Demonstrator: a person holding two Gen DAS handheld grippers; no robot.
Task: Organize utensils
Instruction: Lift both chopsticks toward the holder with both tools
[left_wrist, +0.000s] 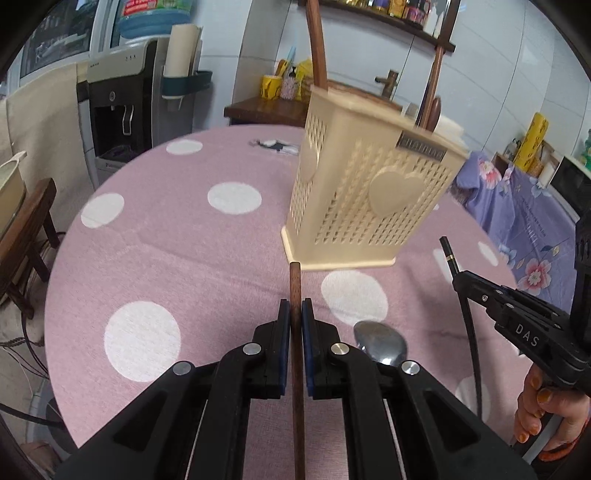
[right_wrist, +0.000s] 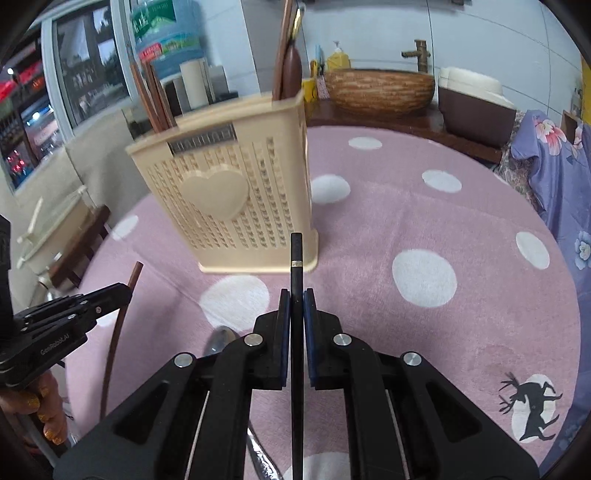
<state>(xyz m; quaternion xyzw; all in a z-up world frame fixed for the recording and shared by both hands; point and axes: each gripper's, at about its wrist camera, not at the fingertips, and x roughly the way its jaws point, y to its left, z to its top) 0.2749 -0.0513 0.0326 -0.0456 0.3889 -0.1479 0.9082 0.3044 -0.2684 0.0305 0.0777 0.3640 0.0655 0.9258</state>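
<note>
Left wrist view has my left tool (left_wrist: 296, 314) clamped on a brown wooden chopstick (left_wrist: 296, 354), pads tight on both sides, and its tip points at the base of the cream utensil holder (left_wrist: 369, 184). That holder is the perforated plastic kind with a heart on its side, standing on the pink polka-dot counter (left_wrist: 166, 258), and it looks a bit blurred. Over on the right wrist view, my right tool (right_wrist: 296, 306) is pinched shut on a black chopstick (right_wrist: 296, 332) with a thin gold band near its end, also aimed at the holder's foot. A few brown wooden utensils (right_wrist: 286, 55) already stick up out of the holder's top. One metal spoon (left_wrist: 380, 345) lies flat on the counter between the two tools, partly hidden under the left one. Both chopsticks are outside the holder, close to its base.
</note>
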